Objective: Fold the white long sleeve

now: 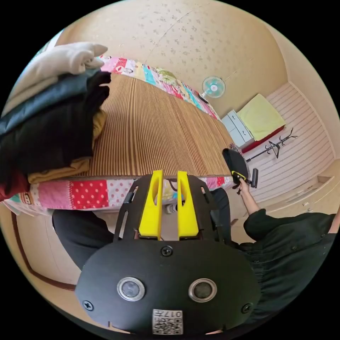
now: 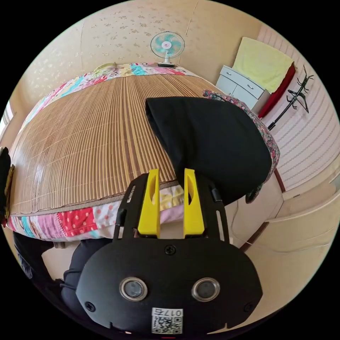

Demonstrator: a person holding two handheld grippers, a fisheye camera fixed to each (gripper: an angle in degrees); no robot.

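While both tools (image 1: 170, 177) (image 2: 171, 175) gape empty, folded clothes (image 1: 53, 117) sit stacked.

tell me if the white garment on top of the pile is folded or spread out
Folded, roughly. In the left gripper view the white garment sits bunched in thick layers atop the pile of dark clothes, not laid flat on the bamboo mat.
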